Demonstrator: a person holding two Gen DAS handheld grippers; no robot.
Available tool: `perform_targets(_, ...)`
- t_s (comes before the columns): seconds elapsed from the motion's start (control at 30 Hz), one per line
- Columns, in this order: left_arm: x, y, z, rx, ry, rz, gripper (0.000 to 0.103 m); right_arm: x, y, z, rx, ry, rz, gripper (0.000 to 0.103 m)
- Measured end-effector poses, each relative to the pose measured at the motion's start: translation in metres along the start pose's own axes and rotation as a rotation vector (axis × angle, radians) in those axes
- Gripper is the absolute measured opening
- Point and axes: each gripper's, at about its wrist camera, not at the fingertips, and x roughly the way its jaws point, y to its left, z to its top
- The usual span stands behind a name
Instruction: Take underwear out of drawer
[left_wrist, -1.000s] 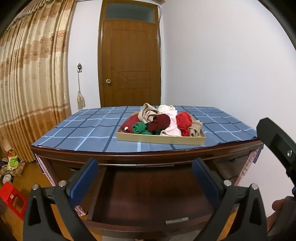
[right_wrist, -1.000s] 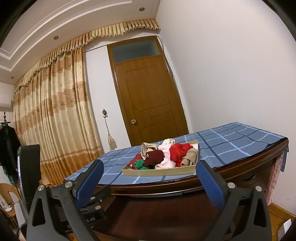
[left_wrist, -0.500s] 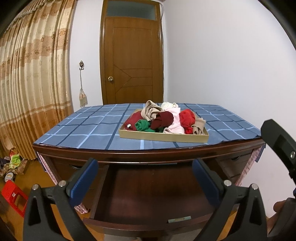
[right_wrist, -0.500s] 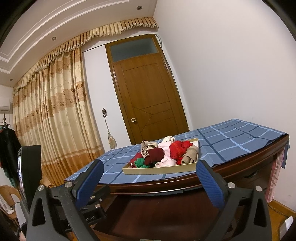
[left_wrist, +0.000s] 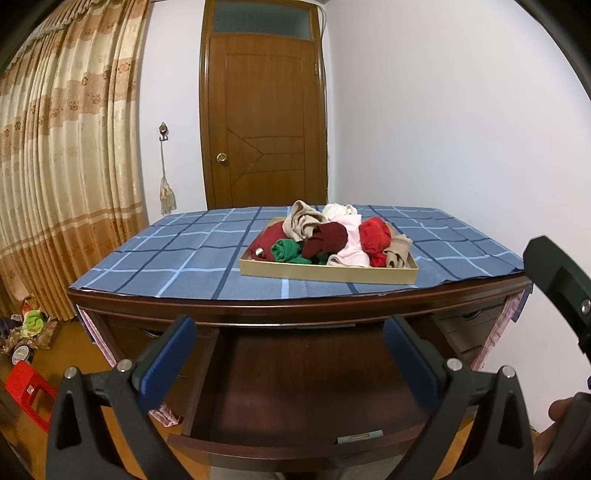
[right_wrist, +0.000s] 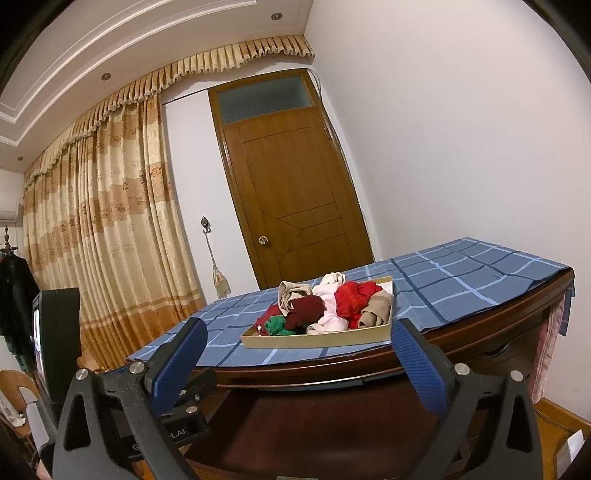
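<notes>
Underwear (left_wrist: 325, 240) heaped in tray (left_wrist: 325, 274) on the cloth-covered desk (left_wrist: 177, 266); drawer (left_wrist: 306, 391) below pulled out, bare as far as visible. Likely finished or nearly so: worth checking the drawer's hidden back corners, then withdrawing level to avoid clipping the desk edge. Left gripper (left_wrist: 290, 347) over the drawer, wide open, holding nothing. Right gripper (right_wrist: 295, 350) likewise spread and empty, aimed at the desk front. Against a second ago: left view raised a little, showing more desktop; right view tilted slightly, tray lower in frame.
</notes>
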Motion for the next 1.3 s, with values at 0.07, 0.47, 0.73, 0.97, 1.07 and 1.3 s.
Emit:
perform_targets(0.07,0.0001,0.0001,0.0000,0.001,0.000,0.000,0.103,-0.0004,0.0003,0.0003,0.002,-0.002,-0.001,0.101)
perform_targets(0.47,-0.0005,0.0017,0.0003,-0.004,0.002,0.000,0.103,0.0000,0.0010,-0.0004,0.003,-0.003,-0.002,0.101)
perform_targets(0.73,-0.0013,0.0022,0.0008,0.001,0.001,0.004,0.103,-0.0002,0.0007,-0.0003,0.005,-0.004,-0.002,0.101)
perform_targets(0.97,-0.0011,0.0024,0.0008,0.001,0.001,0.004,0.103,0.0004,-0.0001,-0.0004,0.006,-0.006,-0.001,0.101)
perform_targets(1.07,-0.0010,0.0022,0.0008,0.002,0.001,0.005,0.103,0.0007,-0.0004,-0.0004,0.006,-0.006,-0.002,0.101)
perform_targets(1.3,-0.0013,0.0027,0.0007,0.003,-0.001,0.006,0.103,0.0000,-0.0002,-0.0002,0.009,-0.010,-0.003,0.101)
